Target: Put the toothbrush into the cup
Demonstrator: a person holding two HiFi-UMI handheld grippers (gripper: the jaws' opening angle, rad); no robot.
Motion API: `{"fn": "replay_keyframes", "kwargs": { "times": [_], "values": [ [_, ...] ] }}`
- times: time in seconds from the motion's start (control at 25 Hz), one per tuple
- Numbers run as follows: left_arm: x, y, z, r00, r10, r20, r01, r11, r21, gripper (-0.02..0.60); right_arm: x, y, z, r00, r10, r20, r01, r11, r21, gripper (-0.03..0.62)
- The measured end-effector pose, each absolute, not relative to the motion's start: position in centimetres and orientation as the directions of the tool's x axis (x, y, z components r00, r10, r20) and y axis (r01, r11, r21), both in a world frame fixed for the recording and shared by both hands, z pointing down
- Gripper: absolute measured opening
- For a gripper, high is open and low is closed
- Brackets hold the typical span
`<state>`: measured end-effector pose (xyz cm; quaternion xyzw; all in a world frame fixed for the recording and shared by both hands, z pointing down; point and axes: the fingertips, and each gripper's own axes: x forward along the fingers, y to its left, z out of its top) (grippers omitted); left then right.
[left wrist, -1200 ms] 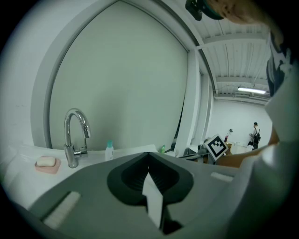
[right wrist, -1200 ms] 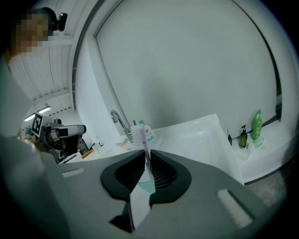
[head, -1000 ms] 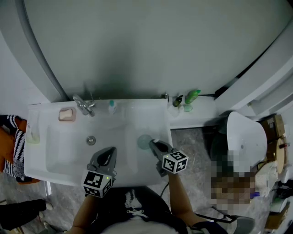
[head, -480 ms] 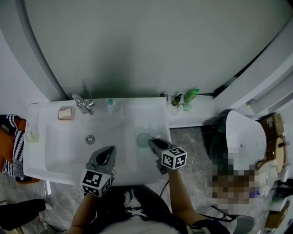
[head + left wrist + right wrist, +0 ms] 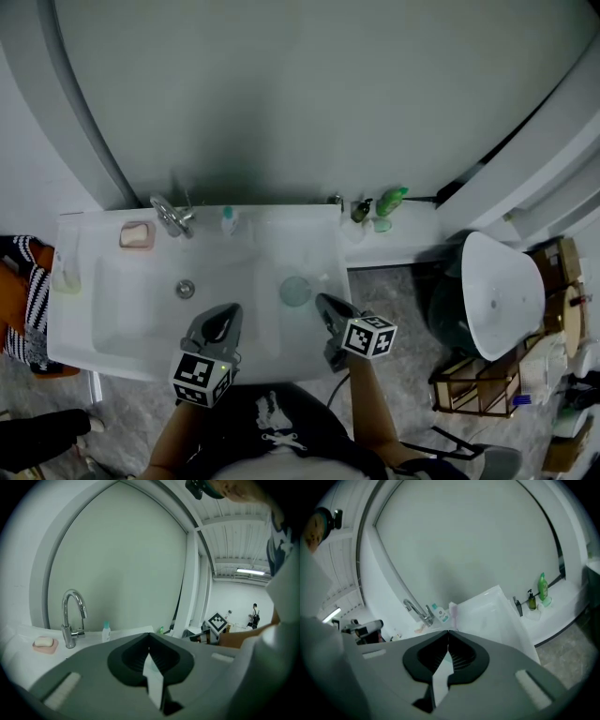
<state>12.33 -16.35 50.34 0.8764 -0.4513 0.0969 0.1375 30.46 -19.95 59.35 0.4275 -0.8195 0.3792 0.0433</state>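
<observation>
**A:** Left side first. Status?

**B:** Left gripper [image 5: 149,634]: fingers closed tip to tip, nothing between them. It hangs over the near edge of the sink [image 5: 112,323], well left of the cup. My reading is that it has no part in this step.

**A:** Cup and toothbrush?

**B:** Cup [image 5: 295,291] stands on the right part of the sink, just ahead of the right gripper. Toothbrush [image 5: 452,611]: only its head shows, in the right gripper view, poking up just beyond the fingertips. Long axis is near vertical, head up, handle down and hidden behind the gripper body. In the head view it is too small to make out. Judgement: it stands in the cup with little lean.

**A:** Right gripper?

**B:** Right gripper [image 5: 448,631]: fingers have just been closing and now meet, with nothing between them. The tips sit near the cup but apart from it.

**A:** So which step is in hand?

**B:** Judged from how things lie, the placing is done and this is the let-go and back-off stage.

**A:** Next move?

**B:** Draw the right gripper back toward the person and clear of the rim and the brush head. The cup looks light, so a nudge could tip it. Then confirm that the cup is upright with the brush inside.
</observation>
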Motion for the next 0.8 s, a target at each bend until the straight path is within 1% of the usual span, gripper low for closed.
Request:
{"fn": "replay_keyframes", "kwargs": {
  "times": [0.04,0.2,0.28,0.44,0.6,0.8],
  "values": [
    [12.5,-16.3,50.2,0.577,-0.764,0.288,-0.815,-0.558,0.155,0.0,30.5,-19.5,58.3,-0.644,-0.678,0.355,-0.704,0.343,-0.621,0.002],
    [13.2,-16.3,49.8,0.59,-0.759,0.276,-0.806,-0.572,0.152,0.0,29.2,-17.2,54.3,-0.709,-0.683,0.176,-0.546,0.373,-0.751,0.0],
    [13.7,-16.1,49.8,0.6,-0.749,0.28,-0.798,-0.585,0.147,0.0,28.4,-16.1,53.3,-0.721,-0.681,0.131,-0.495,0.374,-0.784,0.0],
    [14.7,-15.8,49.8,0.617,-0.735,0.281,-0.784,-0.605,0.141,0.0,27.1,-14.7,53.3,-0.741,-0.659,0.129,-0.477,0.383,-0.791,0.0],
    [15.1,-15.3,49.8,0.625,-0.727,0.285,-0.778,-0.612,0.142,0.0,27.2,-14.2,54.1,-0.746,-0.651,0.141,-0.465,0.358,-0.81,0.0],
    [15.2,-14.8,50.3,0.619,-0.723,0.306,-0.779,-0.615,0.123,0.0,27.7,-13.9,54.6,-0.745,-0.645,0.17,-0.493,0.361,-0.791,0.0]
  ]
}}
